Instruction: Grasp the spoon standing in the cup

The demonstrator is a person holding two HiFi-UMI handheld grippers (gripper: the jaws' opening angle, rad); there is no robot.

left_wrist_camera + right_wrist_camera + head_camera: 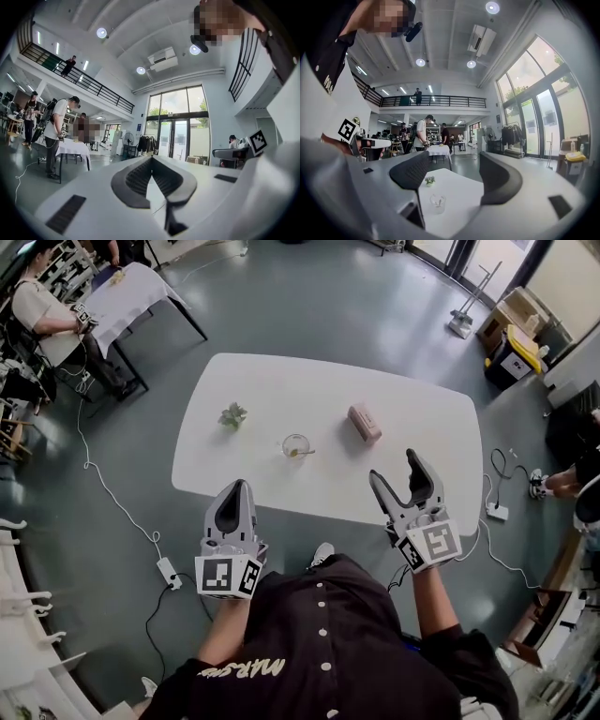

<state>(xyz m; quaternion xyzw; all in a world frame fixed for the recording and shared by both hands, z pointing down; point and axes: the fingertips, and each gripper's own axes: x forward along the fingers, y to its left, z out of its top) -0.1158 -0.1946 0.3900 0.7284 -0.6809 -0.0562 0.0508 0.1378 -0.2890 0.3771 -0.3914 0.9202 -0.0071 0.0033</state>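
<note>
A clear glass cup (296, 445) with a spoon in it stands near the middle of the white oval table (281, 381). In the right gripper view the cup (437, 203) appears low between the jaws, still some way off. My right gripper (394, 468) hovers over the table's near right edge, open and holding nothing; the same gripper (454, 174) faces across the table. My left gripper (236, 489) is held just short of the near edge, left of the cup, shut and empty. The left gripper view shows this gripper (151, 160) aimed at the room, with no cup in sight.
A small potted plant (232, 415) stands left of the cup, and a pink box (365, 423) lies to its right. A cloth-covered table (131, 292) with a person is at the far left. Cables and a power strip (169, 571) lie on the floor. Boxes (516, 329) are at the far right.
</note>
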